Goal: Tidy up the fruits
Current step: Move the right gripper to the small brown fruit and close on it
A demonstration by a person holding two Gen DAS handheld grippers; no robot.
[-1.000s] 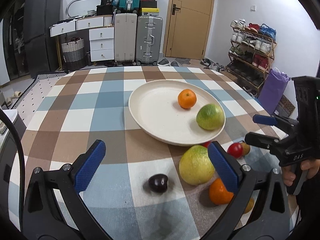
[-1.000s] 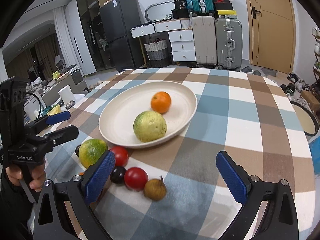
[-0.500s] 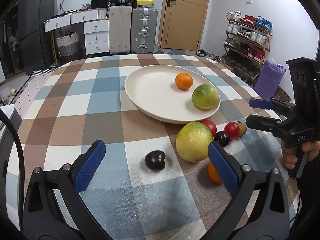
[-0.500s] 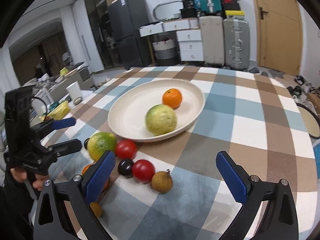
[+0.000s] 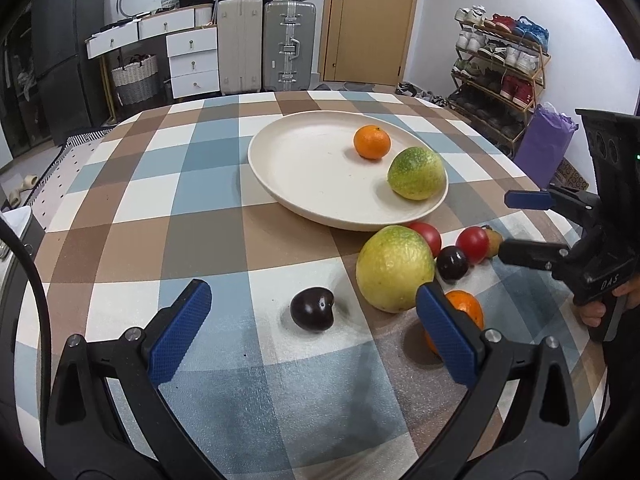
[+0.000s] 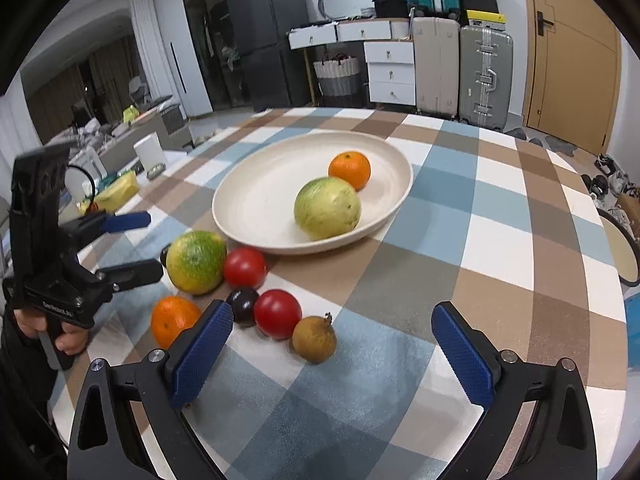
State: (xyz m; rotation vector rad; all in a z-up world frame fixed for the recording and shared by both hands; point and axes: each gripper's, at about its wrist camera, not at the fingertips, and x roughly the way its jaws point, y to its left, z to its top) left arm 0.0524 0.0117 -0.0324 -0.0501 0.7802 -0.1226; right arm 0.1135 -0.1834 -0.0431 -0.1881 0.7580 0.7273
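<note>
Checked tablecloth (image 5: 208,200) — right tool (image 5: 524,224) marked "DAS", open.

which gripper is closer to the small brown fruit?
Right. The right gripper is open with the small brown fruit just ahead of its fingers. The left gripper is farther off, facing the dark plum.

Room behind my checked table (image 5: 168,216)

I saw two suitcases (image 5: 266,46), white drawers (image 5: 192,60), a wooden door (image 5: 366,20) and a shoe rack (image 5: 500,64).
</note>
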